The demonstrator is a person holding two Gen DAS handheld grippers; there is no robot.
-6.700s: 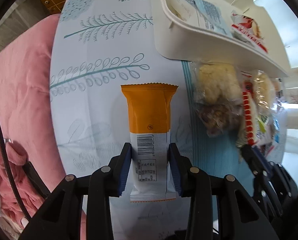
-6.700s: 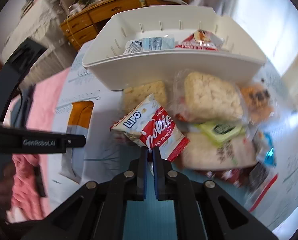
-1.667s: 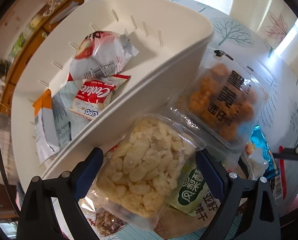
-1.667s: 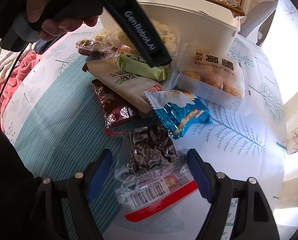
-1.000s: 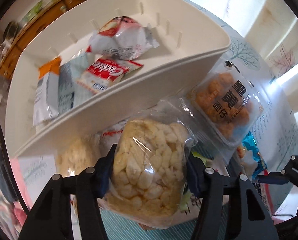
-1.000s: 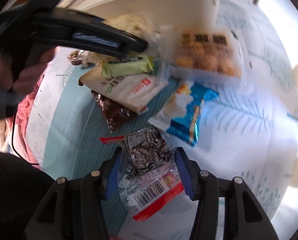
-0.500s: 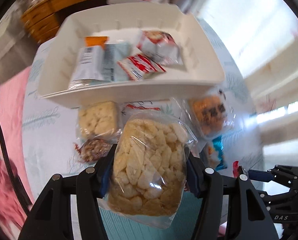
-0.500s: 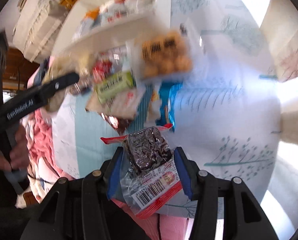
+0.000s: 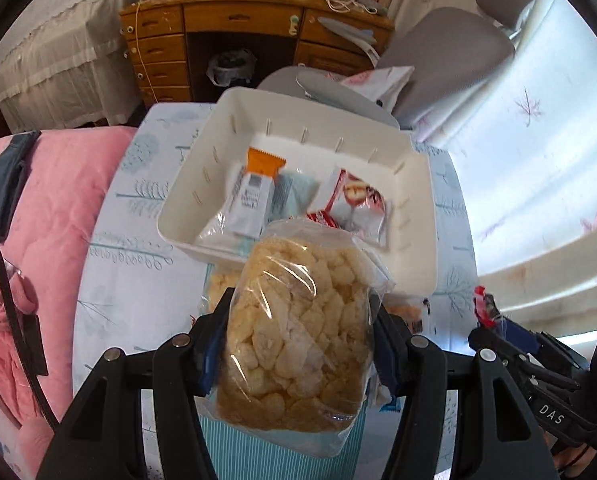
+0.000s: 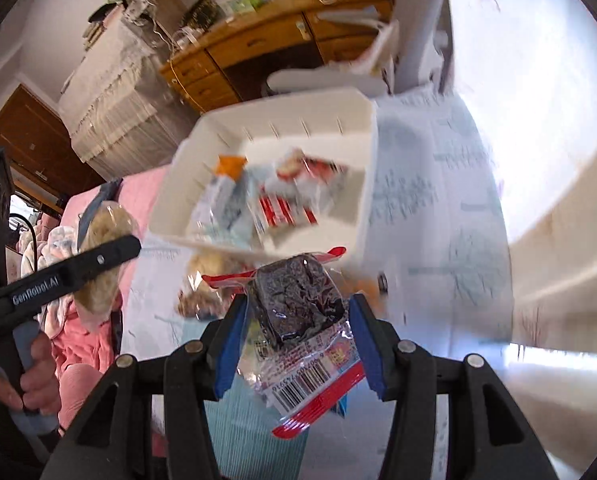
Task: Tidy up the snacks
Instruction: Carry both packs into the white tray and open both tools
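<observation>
— Two packets were off the table at once, one in each tool. What had changed from a second before?

— Both had been lifted. A second earlier the left gripper (image 9: pixel 300 344) clenched the clear bag of puffed rice cakes (image 9: pixel 298 332) low among the pile; now the bag hung high, with the white bin (image 9: pixel 416 216) ahead of and below its fingers. The right gripper (image 10: pixel 298 340) likewise clamped the dark snack packet (image 10: pixel 298 312), raised clear of the tablecloth (image 10: pixel 438 200).

— Were the grips firm?

— Blue pads pressed both sides of each packet, so both looked securely held. The right view was blurred, so finer detail there was hard to read.

— And the bin?

— It sat beyond both tools, already holding an orange-topped bar (image 9: pixel 254 196), a pale blue packet (image 9: pixel 294 196) and red-and-white cookie packs (image 9: pixel 358 204). A few snacks remained on the cloth just below the left tool, near the bin's front wall.

— What did that mean for the job?

— Judging by the lift, two more snacks were on their way to the bin, with free space at its right end.
</observation>
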